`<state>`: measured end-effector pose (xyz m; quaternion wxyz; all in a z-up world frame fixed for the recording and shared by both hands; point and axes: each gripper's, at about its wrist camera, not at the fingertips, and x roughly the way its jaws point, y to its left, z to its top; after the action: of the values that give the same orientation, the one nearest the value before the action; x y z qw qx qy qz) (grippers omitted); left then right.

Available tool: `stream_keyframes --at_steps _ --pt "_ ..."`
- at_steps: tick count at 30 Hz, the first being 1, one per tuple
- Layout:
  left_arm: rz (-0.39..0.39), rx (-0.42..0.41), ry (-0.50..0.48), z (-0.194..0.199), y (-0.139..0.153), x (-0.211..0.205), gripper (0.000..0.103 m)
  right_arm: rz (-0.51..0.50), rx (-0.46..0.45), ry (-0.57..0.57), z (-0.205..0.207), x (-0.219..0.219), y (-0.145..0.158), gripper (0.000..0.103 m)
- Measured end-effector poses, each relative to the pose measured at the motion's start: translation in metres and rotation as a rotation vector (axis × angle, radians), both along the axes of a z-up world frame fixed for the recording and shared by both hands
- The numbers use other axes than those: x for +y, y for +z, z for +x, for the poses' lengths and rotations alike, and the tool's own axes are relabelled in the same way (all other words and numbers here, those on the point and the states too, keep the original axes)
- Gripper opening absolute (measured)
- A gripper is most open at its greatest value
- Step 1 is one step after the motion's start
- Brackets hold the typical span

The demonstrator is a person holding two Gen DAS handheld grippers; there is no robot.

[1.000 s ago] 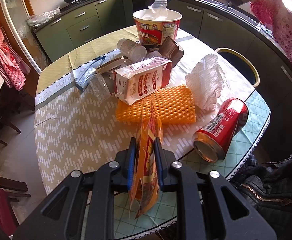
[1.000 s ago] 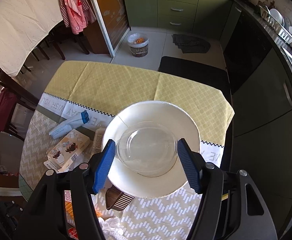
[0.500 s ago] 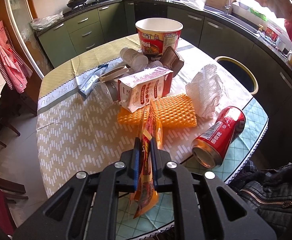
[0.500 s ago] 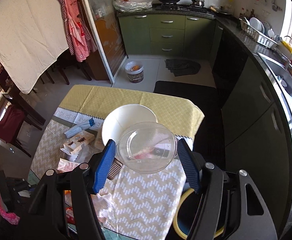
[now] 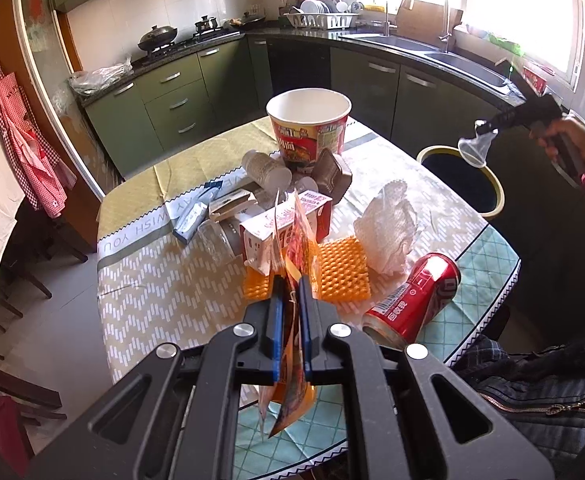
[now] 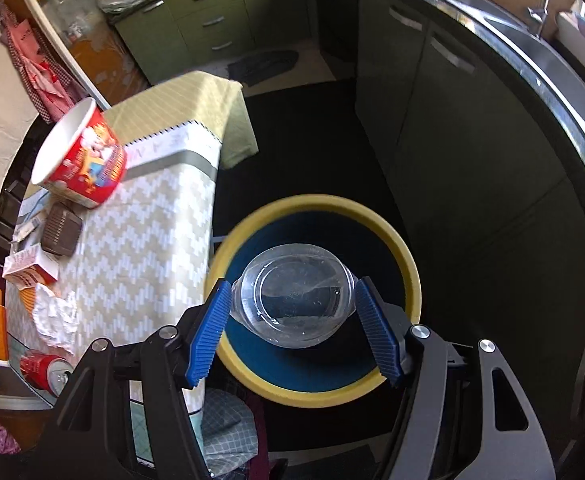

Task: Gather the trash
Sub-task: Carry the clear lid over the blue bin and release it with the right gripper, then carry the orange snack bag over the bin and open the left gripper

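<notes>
The left hand-held gripper (image 5: 290, 312), at the lower middle of its frame, has its blue pads pressed together on an orange snack wrapper (image 5: 292, 392), which now hangs clear of the bench (image 5: 152, 296); a second ago the pads were still narrowing around it and the wrapper sat lower against the orange foam net (image 5: 344, 276). The gripper tilts downward toward the bench.

The right hand-held gripper (image 6: 292, 316) pinches a clear plastic lid (image 6: 292, 294) by its rim between spread pads. A second ago it held this lid over the noodle cup (image 6: 78, 156); now it points steeply down over the yellow-rimmed bin (image 6: 408, 268) in the middle of its frame, beside the bench edge. In the left view the person's hand (image 5: 568, 136) grips it at the upper right.

On the bench past the left gripper lie a milk carton (image 5: 260, 236), a crumpled white tissue (image 5: 388, 228) and a red can (image 5: 416, 292) on its side at right. The tablecloth reads "WISH YOU"; the cup's and can's lettering is too small to read.
</notes>
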<state>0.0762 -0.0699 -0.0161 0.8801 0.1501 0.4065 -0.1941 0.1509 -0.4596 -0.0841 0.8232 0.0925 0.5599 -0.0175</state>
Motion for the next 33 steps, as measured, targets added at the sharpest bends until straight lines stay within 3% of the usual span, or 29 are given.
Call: stream_keyframes --at_steps 7,12,16,22,28,33 --pt "0.007 -0.017 -0.007 -0.003 0.014 -0.012 0.007 0.053 0.09 -0.059 0.001 -0.032 -0.075 0.064" --pt "0.016 -0.024 -0.001 0.0 0.019 -0.016 0.007 0.073 0.129 -0.062 0.004 -0.039 -0.1 0.068" --pt "0.017 -0.022 -0.014 0.005 0.023 -0.022 0.007 0.069 0.102 -0.064 0.001 -0.04 -0.088 0.068" --pt "0.033 -0.022 -0.121 0.016 0.036 -0.062 0.007 0.079 -0.034 -0.091 -0.043 -0.046 -0.039 0.068" --pt "0.038 0.008 -0.359 0.032 0.045 -0.156 0.008 0.055 -0.111 -0.146 -0.106 -0.058 -0.014 0.068" --pt "0.059 0.059 -0.525 0.051 0.025 -0.256 0.008 0.047 -0.142 -0.227 -0.161 -0.082 -0.007 0.068"
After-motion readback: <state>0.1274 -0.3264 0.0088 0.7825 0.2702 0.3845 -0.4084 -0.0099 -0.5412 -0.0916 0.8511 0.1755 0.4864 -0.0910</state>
